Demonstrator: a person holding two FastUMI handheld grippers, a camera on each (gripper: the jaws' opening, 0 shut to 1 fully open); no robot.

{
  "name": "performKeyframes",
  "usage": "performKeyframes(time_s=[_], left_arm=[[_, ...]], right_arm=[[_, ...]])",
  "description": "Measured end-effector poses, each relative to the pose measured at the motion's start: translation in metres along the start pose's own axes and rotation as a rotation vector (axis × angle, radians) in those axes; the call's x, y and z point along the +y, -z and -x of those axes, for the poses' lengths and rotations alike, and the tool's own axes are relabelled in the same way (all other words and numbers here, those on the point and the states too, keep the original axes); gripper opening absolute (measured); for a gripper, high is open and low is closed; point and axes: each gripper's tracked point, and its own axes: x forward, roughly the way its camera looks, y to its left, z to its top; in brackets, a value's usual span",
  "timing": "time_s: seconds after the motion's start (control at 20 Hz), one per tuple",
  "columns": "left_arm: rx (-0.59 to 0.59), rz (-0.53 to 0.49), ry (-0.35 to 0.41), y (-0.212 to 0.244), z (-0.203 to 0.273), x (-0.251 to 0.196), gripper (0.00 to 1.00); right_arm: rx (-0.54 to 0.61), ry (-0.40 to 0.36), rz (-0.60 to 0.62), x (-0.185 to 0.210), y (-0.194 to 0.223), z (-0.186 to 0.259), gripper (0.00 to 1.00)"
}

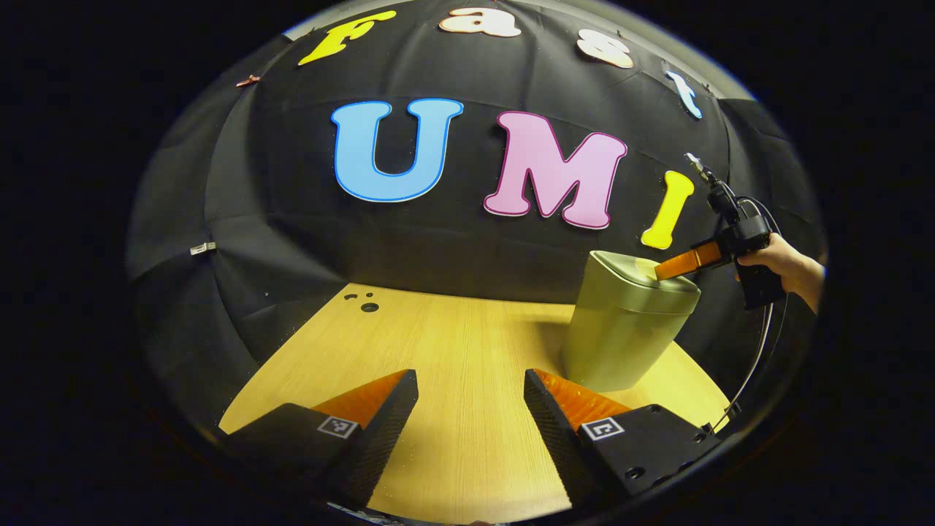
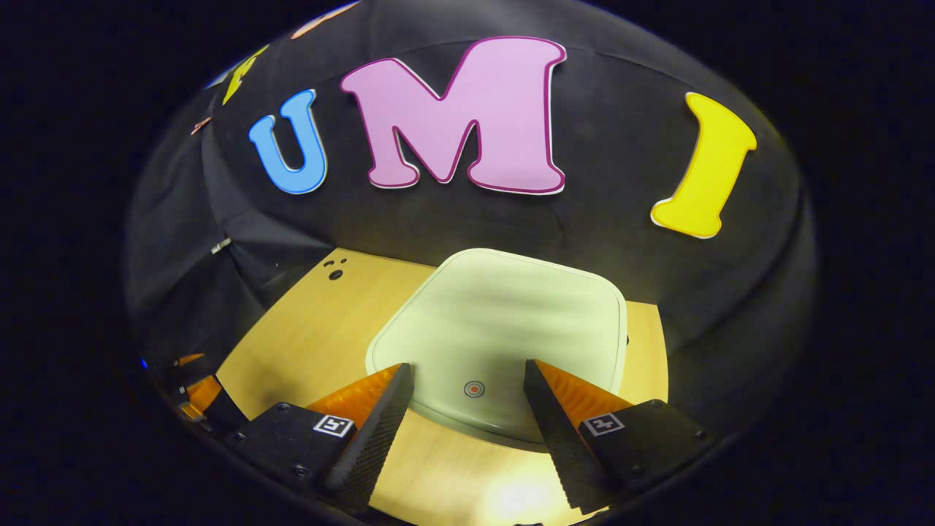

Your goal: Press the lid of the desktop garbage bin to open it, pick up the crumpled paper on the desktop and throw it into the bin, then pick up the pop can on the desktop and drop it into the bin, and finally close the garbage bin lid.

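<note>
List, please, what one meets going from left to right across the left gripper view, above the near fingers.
Small dark holes in the table → garbage bin → right tool resting over the bin's lid → hand holding it.

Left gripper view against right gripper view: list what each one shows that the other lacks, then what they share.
Left gripper view alone: the pale green plastic bin side-on, its front wall standing on the table, and a hand holding the right gripper over its top. The left gripper is open above bare wood.

Right gripper view alone: the bin's flat rounded lid from above, closed, with a small red round mark between the open right gripper's fingers.

Shared: the bin, the light wooden tabletop, and the table's dark holes.
</note>
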Motion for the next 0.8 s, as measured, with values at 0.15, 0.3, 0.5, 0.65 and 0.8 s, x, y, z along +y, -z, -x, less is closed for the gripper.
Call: performKeyframes(time_s=[0.15,0.3,0.5,0.65,0.8], left_arm=[[0.009,0.002,-0.003,0.003,0.001,0.0,0.95],[0.015,0.013,-0.003,0.007,0.003,0.0,0.95],[0.01,0.006,0.0,0.002,0.005,0.003,0.95],[0.003,0.008,-0.001,-0.001,0.004,0.003,0.95],[0.002,0.002,0.006,-0.002,0.002,0.001,0.95]], right_arm=[[0.007,0.0,0.017,-0.001,0.001,-0.011,0.98],[-0.008,-0.015,0.057,0.002,0.003,-0.008,0.98],[-0.053,-0.023,0.024,0.003,-0.005,0.002,0.96],[-0.128,-0.01,0.028,0.004,-0.02,0.014,0.97],[-0.19,0.011,0.055,0.004,-0.025,0.033,0.97]])
